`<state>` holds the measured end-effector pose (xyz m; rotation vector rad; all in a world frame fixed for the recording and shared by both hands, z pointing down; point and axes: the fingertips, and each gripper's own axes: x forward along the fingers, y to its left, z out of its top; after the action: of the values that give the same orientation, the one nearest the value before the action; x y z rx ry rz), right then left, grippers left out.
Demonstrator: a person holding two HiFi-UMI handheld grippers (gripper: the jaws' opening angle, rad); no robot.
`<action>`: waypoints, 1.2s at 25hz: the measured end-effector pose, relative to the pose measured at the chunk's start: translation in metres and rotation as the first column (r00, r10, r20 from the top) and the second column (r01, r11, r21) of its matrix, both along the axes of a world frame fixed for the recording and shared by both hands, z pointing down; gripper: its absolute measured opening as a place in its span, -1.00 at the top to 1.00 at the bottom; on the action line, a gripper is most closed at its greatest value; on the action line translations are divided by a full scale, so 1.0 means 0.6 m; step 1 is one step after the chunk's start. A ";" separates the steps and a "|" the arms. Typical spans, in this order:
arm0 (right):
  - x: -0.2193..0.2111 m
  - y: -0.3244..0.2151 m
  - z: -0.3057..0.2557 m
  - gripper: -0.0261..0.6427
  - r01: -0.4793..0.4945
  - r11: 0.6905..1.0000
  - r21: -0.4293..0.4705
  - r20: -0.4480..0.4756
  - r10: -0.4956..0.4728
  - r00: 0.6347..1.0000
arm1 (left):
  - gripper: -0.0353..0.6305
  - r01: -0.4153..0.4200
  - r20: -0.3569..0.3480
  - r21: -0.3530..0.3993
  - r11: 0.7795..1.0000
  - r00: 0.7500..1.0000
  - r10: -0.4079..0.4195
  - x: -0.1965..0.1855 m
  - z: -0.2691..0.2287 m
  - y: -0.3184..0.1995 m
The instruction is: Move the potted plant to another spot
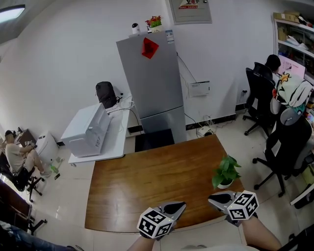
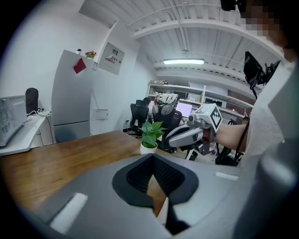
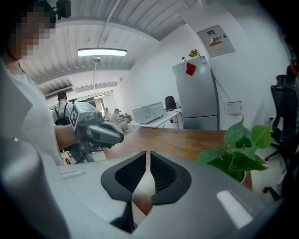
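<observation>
Hovering near the potted plant (image 1: 225, 172), left hand-held gripper (image 1: 182, 205) and right hand-held gripper (image 1: 212, 198), both closed, empty

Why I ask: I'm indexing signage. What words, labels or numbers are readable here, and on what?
Nothing legible.
Wall notice above the fridge: red print, too blurred.
Red diamond sticker on the fridge: unreadable.
Small label at fridge's top corner: too small.
Cubes on left hand-held gripper, right hand-held gripper: marker squares, no words.

The left hand-held gripper (image 1: 180, 206) and right hand-held gripper (image 1: 212, 198) hover at the bench's (image 1: 147, 181) near edge, jaws closed, empty, tips angled toward each other.
</observation>
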<state>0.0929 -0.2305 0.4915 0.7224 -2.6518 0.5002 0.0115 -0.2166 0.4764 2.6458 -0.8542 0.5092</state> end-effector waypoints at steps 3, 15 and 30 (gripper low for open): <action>0.025 -0.013 0.015 0.70 -0.006 1.000 -0.007 -0.023 0.005 1.000 | 0.90 0.005 0.006 -0.014 1.000 1.000 -0.005 0.009 0.010 -0.014; 0.171 -0.095 0.164 -0.05 -0.135 0.990 -0.043 -0.196 0.124 0.973 | 0.90 0.049 0.034 -0.074 0.996 0.998 -0.047 0.025 0.046 -0.032; 0.200 -0.230 0.299 -0.53 -0.249 0.967 0.049 -0.241 0.253 0.937 | 0.90 0.125 0.111 -0.118 0.985 0.988 -0.112 -0.003 0.076 -0.030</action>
<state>0.2131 -0.3687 0.6707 1.0642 -2.3486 0.4216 0.0098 -0.2344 0.5218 2.4569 -0.9706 0.6520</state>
